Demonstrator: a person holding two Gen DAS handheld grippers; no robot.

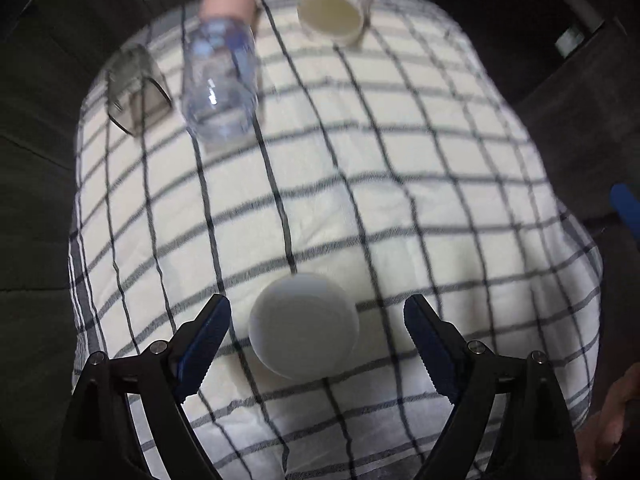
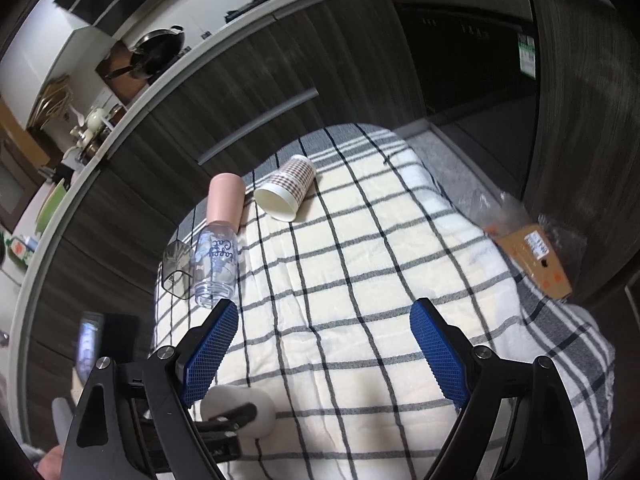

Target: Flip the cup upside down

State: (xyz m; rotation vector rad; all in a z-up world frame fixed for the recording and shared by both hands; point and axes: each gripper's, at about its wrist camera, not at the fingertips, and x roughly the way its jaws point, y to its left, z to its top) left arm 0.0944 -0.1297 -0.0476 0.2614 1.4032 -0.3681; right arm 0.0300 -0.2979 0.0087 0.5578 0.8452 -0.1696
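Note:
A plain white cup (image 1: 303,325) stands on the checked cloth (image 1: 360,160) with a flat round face up. My left gripper (image 1: 318,340) hovers over it, open, one finger on each side, not touching. In the right wrist view the white cup (image 2: 240,400) sits at lower left with a left-gripper finger across it. My right gripper (image 2: 324,344) is open and empty above the cloth (image 2: 360,260). A brown-patterned paper cup (image 1: 334,10) lies on its side at the far edge, mouth toward me; it also shows in the right wrist view (image 2: 286,192).
A clear bottle with a pink cap (image 2: 220,236) lies on its side at far left, beside a small clear container (image 2: 176,268). A cardboard box (image 2: 532,260) rests off the cloth at right. Dark cabinets (image 2: 280,80) stand behind.

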